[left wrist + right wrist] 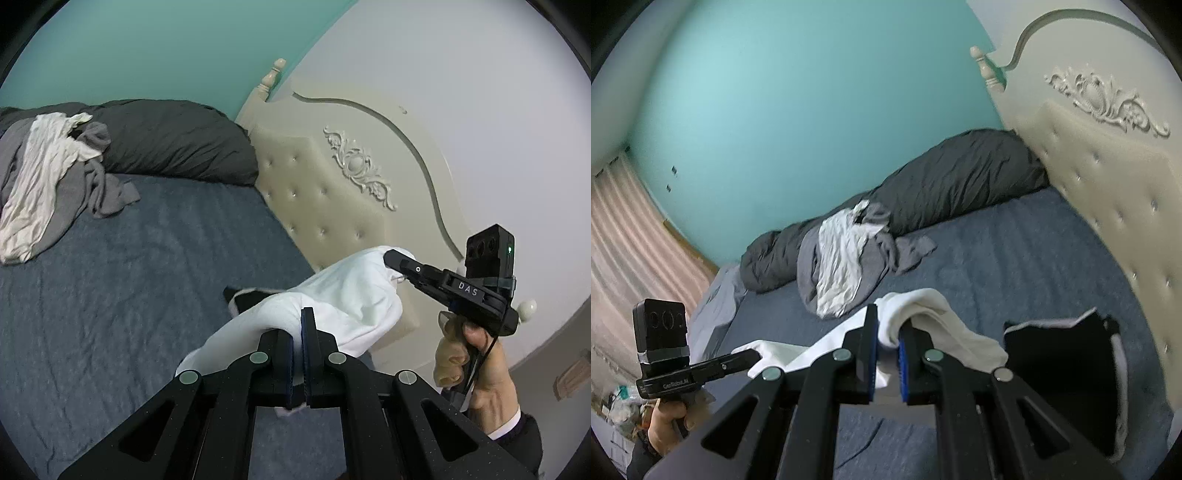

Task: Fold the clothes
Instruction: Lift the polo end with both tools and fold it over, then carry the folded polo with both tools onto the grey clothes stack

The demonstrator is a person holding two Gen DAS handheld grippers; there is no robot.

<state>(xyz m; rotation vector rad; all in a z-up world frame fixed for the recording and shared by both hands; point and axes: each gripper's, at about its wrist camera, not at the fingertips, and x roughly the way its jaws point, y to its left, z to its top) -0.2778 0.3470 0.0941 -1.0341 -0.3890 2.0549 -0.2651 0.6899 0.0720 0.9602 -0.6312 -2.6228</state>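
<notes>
While both tongs are raised above the bed point(129, 277), a white garment point(343, 295) hangs stretched between them, clear of the blue cover. L gripper point(300, 354) has its jaws nearly together w/ white cloth pinched between the blue pads; a bit of fabric pokes out below the jaws. R gripper point(888, 345) is likewise clamped on a bunched fold of the same white garment, jaws narrow, cloth draping off to the right of its fingers.

From the L wrist view, the R gripper point(402, 264) shows to the right, biting the garment's far end, w/ a hand point(469, 354) on its grip and a dark sleeve below. From the R wrist view, the L gripper point(750, 358) shows low to the left, tip on the garment's other end.

A black item w/ white trim point(1060, 373) sits just right of the R tongs; can't tell if it lies on the cover or hangs. Well ahead of both tongs, a heap of grey and white clothes point(846, 258) leans on a dark duvet point(960, 173). Cream tufted headboard point(1108, 206) is on the right, teal wall point(812, 110) beyond.
</notes>
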